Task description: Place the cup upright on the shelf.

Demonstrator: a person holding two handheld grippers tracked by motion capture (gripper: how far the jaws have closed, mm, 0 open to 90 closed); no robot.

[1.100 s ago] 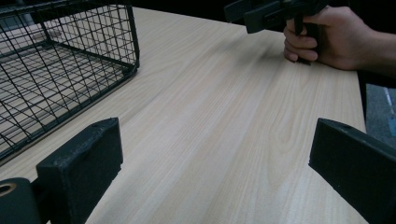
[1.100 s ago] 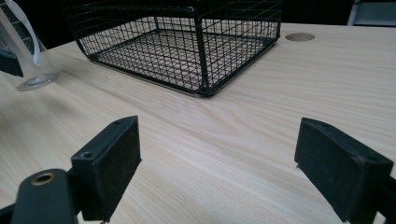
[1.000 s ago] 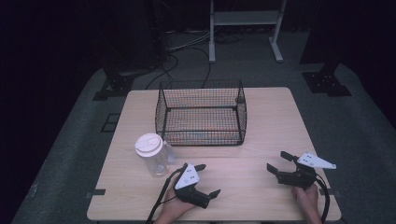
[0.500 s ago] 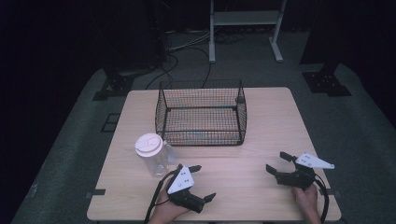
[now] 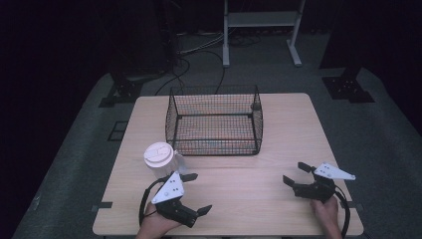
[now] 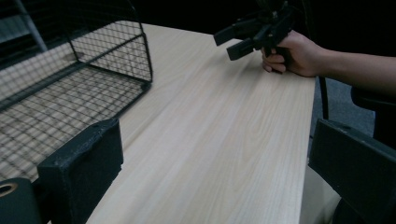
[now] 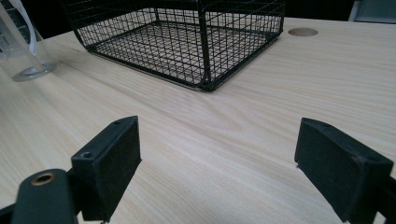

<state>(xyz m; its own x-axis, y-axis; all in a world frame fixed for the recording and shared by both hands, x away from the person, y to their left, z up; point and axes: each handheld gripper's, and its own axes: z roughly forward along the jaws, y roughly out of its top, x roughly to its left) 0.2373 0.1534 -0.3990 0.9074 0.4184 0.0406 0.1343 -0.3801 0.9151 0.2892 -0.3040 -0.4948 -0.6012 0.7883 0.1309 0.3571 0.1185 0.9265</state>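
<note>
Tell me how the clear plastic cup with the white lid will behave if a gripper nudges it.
The clear plastic cup with the white lid looks empty, so probably light. It stands tall on a narrow base, so a high push may tip it; on its side it would likely roll across the wooden table.

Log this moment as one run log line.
left gripper: open, empty | right gripper: open, empty | clear plastic jar with white lid: upright beside black wire basket | light wooden table

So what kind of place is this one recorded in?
Probably a lab or studio set up for recording: a lone wooden table on grey carpet with dark surroundings, cables trailing over the floor, and a metal stand behind.
</note>
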